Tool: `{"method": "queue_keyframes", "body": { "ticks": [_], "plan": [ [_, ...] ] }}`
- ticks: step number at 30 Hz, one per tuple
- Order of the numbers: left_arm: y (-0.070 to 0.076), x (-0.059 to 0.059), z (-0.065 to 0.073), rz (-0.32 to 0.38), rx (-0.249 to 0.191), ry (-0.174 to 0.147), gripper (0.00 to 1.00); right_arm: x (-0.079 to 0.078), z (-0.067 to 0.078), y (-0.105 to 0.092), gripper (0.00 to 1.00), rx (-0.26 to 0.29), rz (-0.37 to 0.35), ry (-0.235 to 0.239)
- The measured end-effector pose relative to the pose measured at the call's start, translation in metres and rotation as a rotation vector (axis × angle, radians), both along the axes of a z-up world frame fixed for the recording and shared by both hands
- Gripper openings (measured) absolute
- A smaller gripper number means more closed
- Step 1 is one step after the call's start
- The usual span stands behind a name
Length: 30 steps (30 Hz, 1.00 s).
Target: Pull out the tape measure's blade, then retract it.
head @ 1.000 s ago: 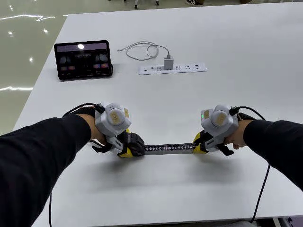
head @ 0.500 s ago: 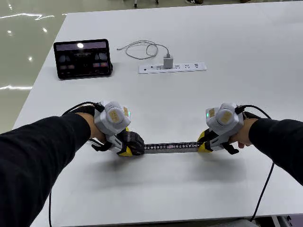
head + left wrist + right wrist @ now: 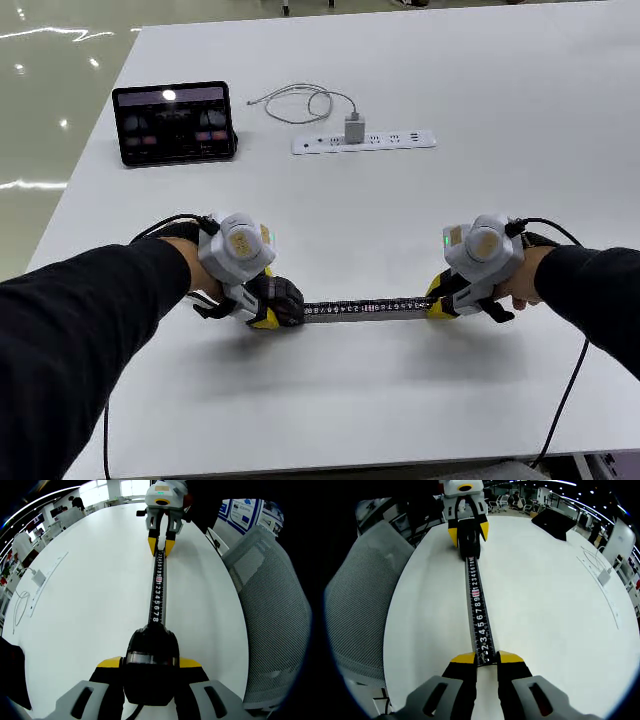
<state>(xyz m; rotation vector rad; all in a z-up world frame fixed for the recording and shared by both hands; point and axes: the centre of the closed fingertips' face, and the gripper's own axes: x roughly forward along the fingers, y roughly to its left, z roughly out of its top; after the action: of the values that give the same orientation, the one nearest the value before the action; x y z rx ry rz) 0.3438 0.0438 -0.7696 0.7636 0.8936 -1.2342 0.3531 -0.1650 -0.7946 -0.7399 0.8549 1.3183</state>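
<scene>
- Jaws of the left gripper are closed against both flanks of the tape measure case. The black case fills the gap between the yellow tips, its mouth facing forward, away from the gripper.
- Blade runs straight out ahead of that gripper from the case mouth. It lies flat on the white table, black face and white numerals upward.
- Far end of the blade meets the right gripper, which faces the left one head-on.
- Right gripper's jaws are nearly together, pinching the blade's tip end between their yellow tips. In the right gripper view the lowest numerals sit just ahead of those tips.
- Both grippers sit low on the table, with the blade stretched straight between them.
- Dark sleeves reach in behind each gripper, and black leads trail back from them.
- Beyond the blade, away from the person, a tablet stands ahead and left of the left gripper, screen lit.
- Power strip lies farther out, well apart from both grippers. A white charger is plugged into it, with a looped cable attached.
- Mesh-backed chair stands by the near table edge, right of the left gripper's line.
</scene>
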Motion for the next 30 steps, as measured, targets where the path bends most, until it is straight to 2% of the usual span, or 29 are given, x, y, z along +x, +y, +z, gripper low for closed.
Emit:
{"method": "queue_keyframes", "body": {
  "ticks": [30],
  "plan": [
    [0.000,0.001,0.000,-0.001,-0.001,0.001,0.35,-0.006,0.007,-0.017,0.10,-0.014,-0.026,0.007]
  ]
}}
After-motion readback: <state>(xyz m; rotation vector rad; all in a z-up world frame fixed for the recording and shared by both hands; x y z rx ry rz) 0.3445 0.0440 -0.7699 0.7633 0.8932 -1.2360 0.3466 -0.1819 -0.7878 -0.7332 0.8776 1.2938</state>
